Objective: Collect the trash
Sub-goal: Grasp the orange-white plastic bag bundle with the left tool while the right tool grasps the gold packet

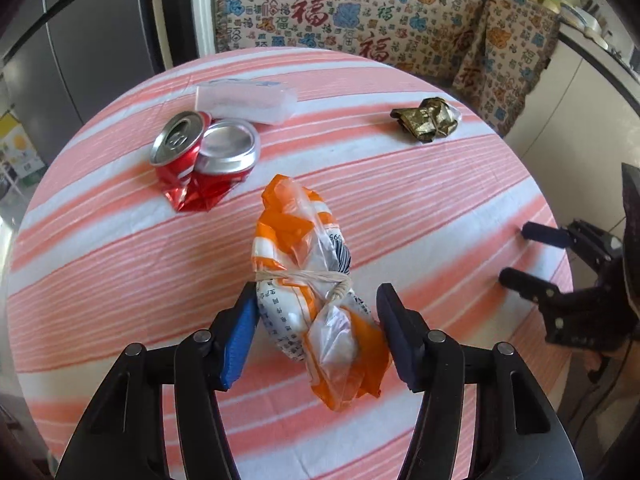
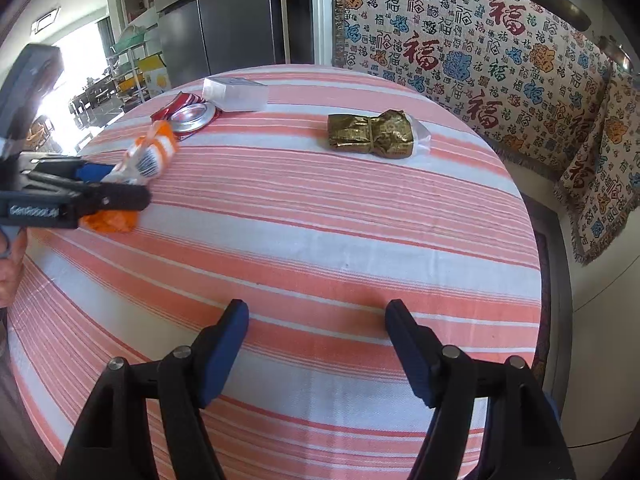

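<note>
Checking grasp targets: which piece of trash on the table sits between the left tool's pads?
The orange-and-white plastic bag, tied with string. The crushed red can and gold wrapper lie farther off.

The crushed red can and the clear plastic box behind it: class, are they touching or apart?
Cannot tell. In both wrist views the crushed red can overlaps the clear plastic box, so neither contact nor gap shows.

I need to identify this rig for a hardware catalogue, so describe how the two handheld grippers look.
Both are alike. The left gripper has glossy black plastic linkage arms joined by round silver pivot pins, ending in two flat fingers faced with ribbed blue pads. Seen side-on from the right wrist, its body carries white lettering. The right gripper shows the same black arms, silver pins and blue pads.
</note>
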Demonstrator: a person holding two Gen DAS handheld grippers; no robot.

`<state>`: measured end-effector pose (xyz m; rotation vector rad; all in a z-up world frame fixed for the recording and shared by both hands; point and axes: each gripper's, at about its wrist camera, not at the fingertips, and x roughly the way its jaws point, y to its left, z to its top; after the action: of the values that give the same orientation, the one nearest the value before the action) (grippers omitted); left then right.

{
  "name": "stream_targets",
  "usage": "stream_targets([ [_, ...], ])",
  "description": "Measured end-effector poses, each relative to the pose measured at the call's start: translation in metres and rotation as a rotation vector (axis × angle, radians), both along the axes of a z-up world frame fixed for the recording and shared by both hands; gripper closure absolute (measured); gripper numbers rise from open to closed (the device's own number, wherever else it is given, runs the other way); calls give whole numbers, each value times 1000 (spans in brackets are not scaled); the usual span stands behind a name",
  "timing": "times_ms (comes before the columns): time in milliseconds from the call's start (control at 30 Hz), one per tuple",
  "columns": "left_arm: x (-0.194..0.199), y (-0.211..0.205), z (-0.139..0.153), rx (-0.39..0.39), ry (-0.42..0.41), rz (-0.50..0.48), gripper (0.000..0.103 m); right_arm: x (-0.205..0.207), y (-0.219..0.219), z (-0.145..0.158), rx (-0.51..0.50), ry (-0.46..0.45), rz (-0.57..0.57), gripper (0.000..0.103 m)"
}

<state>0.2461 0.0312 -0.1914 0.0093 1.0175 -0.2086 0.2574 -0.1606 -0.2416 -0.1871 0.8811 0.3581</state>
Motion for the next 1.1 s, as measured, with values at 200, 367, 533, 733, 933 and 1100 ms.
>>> stream_targets([
  [200, -3, 2, -16, 81, -36, 43, 18, 7, -12, 1, 41, 12, -41, 30],
  [367, -3, 8, -27, 78, -70, 77, 6, 35, -30, 4, 105, 51, -85, 30],
  [533, 1, 8, -29, 84, -63, 70, 1, 92, -51, 8, 183, 107, -112, 30],
  [733, 1, 8, -28, 85, -64, 70, 0, 157, -66, 22, 316, 84, -169, 30],
  [933, 3, 9, -27, 79, -61, 52, 1, 171, -47, 10, 483, 201, -56, 31],
  [1100, 5, 13, -27, 80, -59, 51, 1, 108, -5, 15, 427, 302, 201, 31],
])
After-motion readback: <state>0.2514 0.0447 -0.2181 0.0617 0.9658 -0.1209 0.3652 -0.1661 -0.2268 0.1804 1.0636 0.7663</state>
